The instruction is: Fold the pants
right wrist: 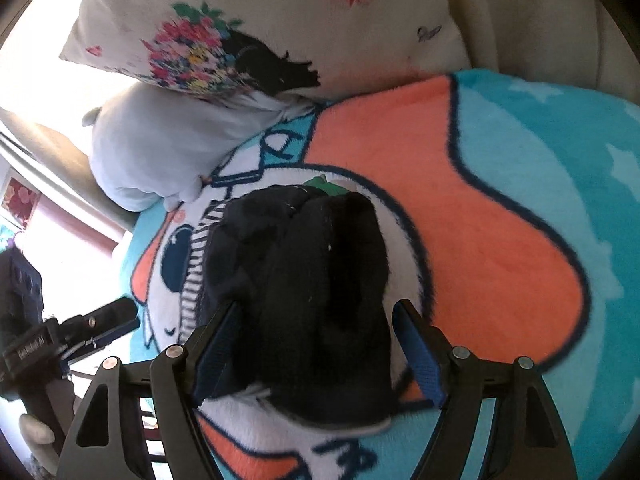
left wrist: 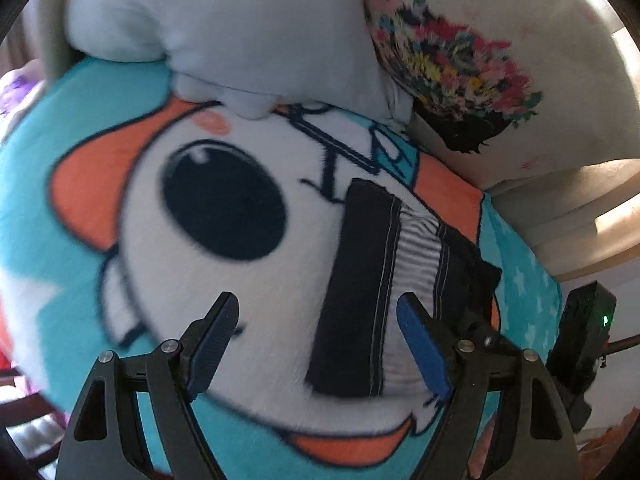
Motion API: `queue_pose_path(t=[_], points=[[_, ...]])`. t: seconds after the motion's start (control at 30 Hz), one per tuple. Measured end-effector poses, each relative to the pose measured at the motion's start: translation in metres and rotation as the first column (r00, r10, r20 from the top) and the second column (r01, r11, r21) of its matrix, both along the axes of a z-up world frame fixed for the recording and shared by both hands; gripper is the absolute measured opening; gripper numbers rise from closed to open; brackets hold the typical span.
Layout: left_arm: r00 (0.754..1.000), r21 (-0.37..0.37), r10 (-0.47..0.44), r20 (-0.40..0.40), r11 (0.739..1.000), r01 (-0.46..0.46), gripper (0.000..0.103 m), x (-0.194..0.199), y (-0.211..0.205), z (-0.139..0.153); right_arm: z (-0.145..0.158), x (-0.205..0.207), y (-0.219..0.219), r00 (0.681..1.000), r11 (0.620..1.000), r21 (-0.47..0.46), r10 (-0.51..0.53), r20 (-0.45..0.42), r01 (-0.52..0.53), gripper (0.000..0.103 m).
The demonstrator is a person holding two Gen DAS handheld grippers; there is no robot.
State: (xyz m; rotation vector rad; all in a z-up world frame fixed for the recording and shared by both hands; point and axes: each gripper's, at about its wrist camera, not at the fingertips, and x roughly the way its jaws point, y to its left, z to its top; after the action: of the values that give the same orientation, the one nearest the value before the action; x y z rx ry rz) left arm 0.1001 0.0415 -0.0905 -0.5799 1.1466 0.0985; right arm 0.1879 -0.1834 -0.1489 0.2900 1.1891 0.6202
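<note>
Left wrist view shows the left gripper (left wrist: 318,320) with its blue-padded fingers (left wrist: 214,344) spread wide and holding nothing; beyond them the pants (left wrist: 360,292) lie as a dark, narrow folded strip on the blanket (left wrist: 80,184), with pale stitching lines and a striped panel showing along one side (the near end sits between the two fingertips, apart from both). The blanket is teal, with a large white cartoon face and orange patches; a pale blue pillow (left wrist: 224,28) and a floral cushion (left wrist: 500,40) rest at its far edge. Right wrist view has the right gripper (right wrist: 316,320) also spread apart, the bunched dark pants (right wrist: 312,288) filling the gap between its fingers (right wrist: 420,356); whether the pads touch the cloth I cannot tell; the left gripper (right wrist: 100,328) appears at lower left.
</note>
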Motion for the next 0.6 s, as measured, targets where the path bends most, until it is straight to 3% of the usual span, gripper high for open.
queue_pose_path(t=[0.17,0.2,0.23,0.27,0.33,0.43,0.6], points=[[0.998,-0.068,-0.045,-0.033,0.997,0.043,0.078,0.046,-0.003,-0.032,-0.014,0.008,0.012,0.998,1.0,0.02,-0.006,-0.057,0.007,0.082],[0.997,-0.105,-0.072,-0.03,0.992,0.068,0.071,0.052,-0.007,-0.036,-0.014,0.009,0.013,0.998,1.0,0.027,-0.008,-0.06,0.01,0.076],[0.995,-0.138,-0.099,-0.029,0.986,0.094,0.049,0.055,-0.011,-0.037,-0.014,0.012,0.015,0.997,0.999,0.041,0.004,-0.077,-0.001,0.064],[0.992,-0.169,-0.124,-0.029,0.979,0.117,0.032,0.057,-0.016,-0.038,-0.015,0.014,0.016,0.995,0.998,0.058,0.012,-0.102,-0.006,0.06],[0.989,-0.172,-0.144,-0.02,0.975,0.138,0.032,0.061,-0.024,-0.03,-0.013,0.018,0.014,0.989,0.995,0.097,0.009,-0.149,0.005,0.046],[0.987,-0.191,-0.16,0.029,0.968,0.162,0.032,0.069,-0.028,-0.01,0.0,0.024,0.014,0.988,0.991,0.135,0.011,-0.155,0.01,0.043],[0.981,-0.128,-0.179,0.071,0.974,0.187,0.033,0.099,-0.026,0.009,0.025,0.042,0.018,0.996,0.988,0.149,-0.029,-0.085,0.041,0.044]])
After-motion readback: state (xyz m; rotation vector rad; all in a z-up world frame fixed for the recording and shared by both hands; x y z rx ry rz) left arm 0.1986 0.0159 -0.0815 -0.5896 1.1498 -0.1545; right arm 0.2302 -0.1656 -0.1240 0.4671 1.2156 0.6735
